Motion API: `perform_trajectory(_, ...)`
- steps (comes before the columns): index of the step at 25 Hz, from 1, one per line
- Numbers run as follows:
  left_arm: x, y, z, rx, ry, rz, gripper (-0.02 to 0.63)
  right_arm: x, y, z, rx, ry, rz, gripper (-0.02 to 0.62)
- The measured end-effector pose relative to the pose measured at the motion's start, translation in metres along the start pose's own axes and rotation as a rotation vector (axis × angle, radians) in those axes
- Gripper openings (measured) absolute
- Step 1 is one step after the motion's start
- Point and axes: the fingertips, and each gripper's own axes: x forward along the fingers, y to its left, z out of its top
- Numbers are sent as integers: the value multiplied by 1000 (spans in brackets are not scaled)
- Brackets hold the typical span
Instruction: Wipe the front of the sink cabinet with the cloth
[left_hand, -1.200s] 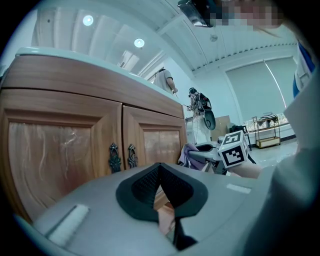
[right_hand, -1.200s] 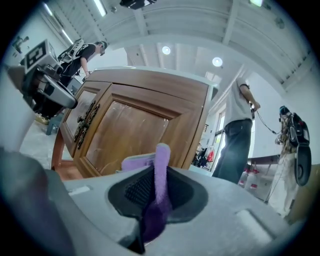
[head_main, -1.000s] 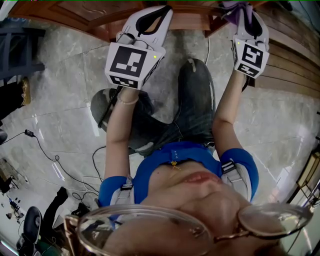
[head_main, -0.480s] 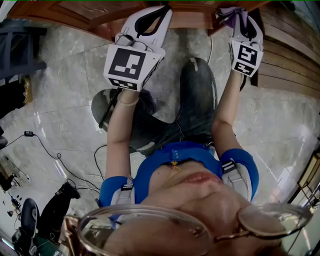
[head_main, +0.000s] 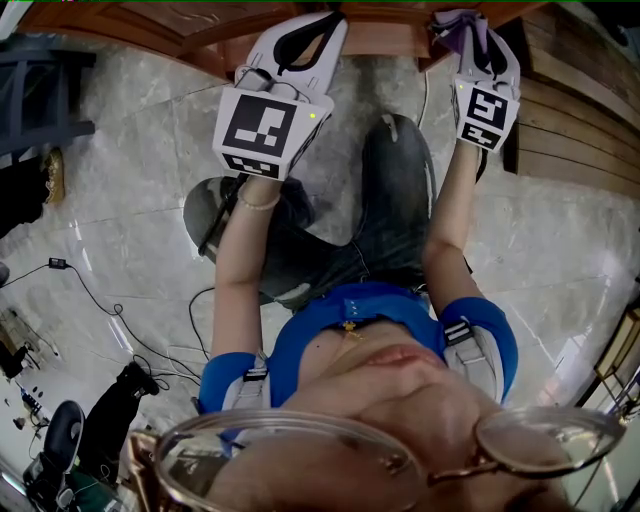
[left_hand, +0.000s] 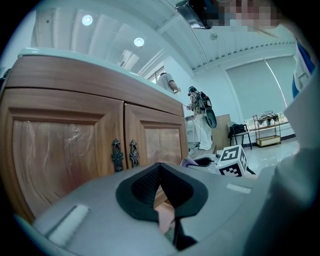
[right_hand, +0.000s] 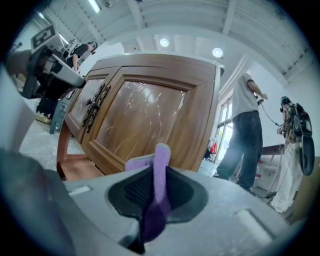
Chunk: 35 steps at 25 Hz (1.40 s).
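Facing the sink cabinet, a wooden unit with two panelled doors under a pale top, both tools are held up close to its front. Paired dark metal door handles sit at the cabinet's centre seam.

The left hand-held gripper points at the cabinet's lower middle. Its jaws are together at the tips with nothing between them.

The right hand-held gripper is clamped on a purple cloth. The cloth stands up out of the jaws in front of the cabinet's right-hand door, whose glossy panel carries pale streaks. Whether cloth and wood touch cannot be told.

In the head view the cloth lies at the cabinet's bottom rail.

The floor before the cabinet is polished grey stone tile. Cables trail across it well away from the cabinet.

To the cabinet's right runs a wooden plank wall.

Above the cabinet a white ribbed ceiling holds round recessed lights.

Beyond the cabinet's right end a person stands beside a window.
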Motion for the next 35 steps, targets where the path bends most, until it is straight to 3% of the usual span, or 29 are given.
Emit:
perform_trajectory(14,-7,16,-12,-16,28,53,1,12,66,32,1,-59,132,55)
perform_trajectory(28,-5,11,-14,-21,32,40,0,19,137,66,-46,-132,272,55)
perform_trajectory(35,-2,11,-16,-43,28,25,0,16,142,67,-54,-134,270,55)
